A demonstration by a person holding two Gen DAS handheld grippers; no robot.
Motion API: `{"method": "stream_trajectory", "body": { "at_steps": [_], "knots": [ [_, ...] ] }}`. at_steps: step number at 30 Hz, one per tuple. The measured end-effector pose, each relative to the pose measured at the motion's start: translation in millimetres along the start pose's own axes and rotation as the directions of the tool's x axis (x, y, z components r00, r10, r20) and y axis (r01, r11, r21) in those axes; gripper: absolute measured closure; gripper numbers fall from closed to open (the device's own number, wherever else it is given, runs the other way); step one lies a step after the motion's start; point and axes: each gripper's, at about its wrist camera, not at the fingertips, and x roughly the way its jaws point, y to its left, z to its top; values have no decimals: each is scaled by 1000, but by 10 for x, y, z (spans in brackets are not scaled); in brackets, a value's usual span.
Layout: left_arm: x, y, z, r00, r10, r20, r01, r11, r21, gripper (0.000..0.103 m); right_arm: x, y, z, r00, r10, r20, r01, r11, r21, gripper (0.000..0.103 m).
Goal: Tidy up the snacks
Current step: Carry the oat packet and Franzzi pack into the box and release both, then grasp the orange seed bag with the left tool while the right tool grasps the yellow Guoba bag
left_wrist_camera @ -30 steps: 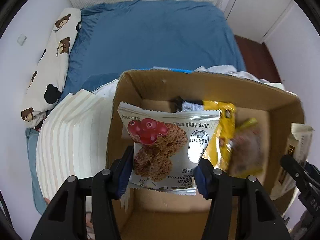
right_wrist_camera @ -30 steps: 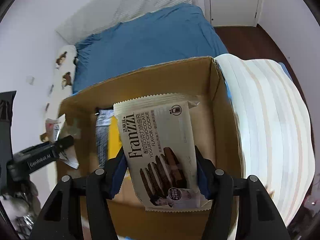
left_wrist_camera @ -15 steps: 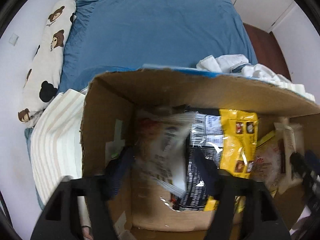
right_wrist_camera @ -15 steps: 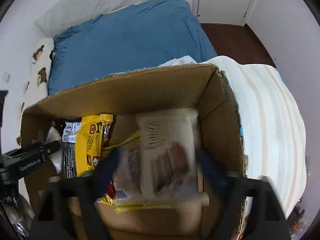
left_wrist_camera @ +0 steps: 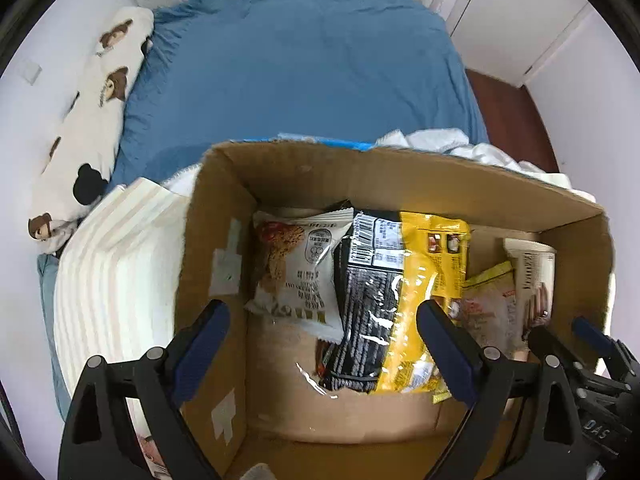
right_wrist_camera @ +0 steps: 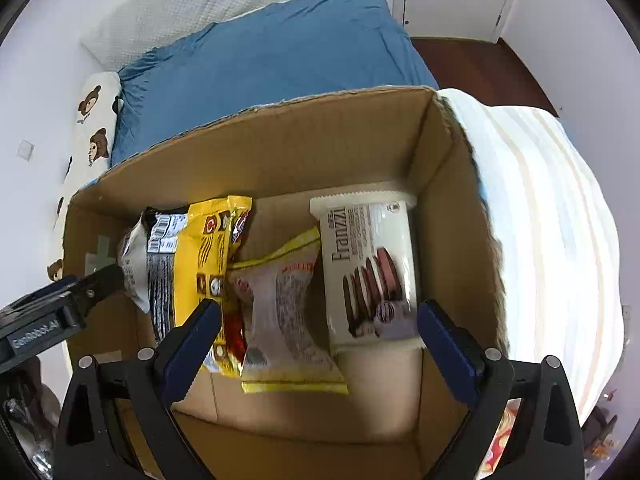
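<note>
I see both tongs poised over the open brown cardboard box (left_wrist_camera: 400,184). Left tongs (left_wrist_camera: 324,340) are opening, gripping nothing; the white oat-cookie packet (left_wrist_camera: 298,268) lies below at the box's left wall. Right tongs (right_wrist_camera: 318,340) stand wide, empty; the white Franzzi cookie packet (right_wrist_camera: 370,268) lies near the right wall.

The black packet (left_wrist_camera: 366,312) sits half buried under the oat cookie packet (left_wrist_camera: 298,268) and the yellow bag (left_wrist_camera: 424,292), its front out of sight. The Franzzi packet (right_wrist_camera: 370,272) shows blurred print, small text unreadable. The striped bedding (right_wrist_camera: 552,220) runs off the right wrist view's edge.
</note>
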Motion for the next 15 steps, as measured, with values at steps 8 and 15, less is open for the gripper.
{"method": "stream_trajectory", "body": {
  "at_steps": [8,15],
  "knots": [
    [-525,-35,-420,994,-29,106,28,999,17,7,-410,127,-386,998,22,63,-19,999,-44,3],
    [-1068,-46,-935,977,-75,202,68,997,38,7,-962,149,-806,987,70,141,-60,995,-74,3]
  ]
}}
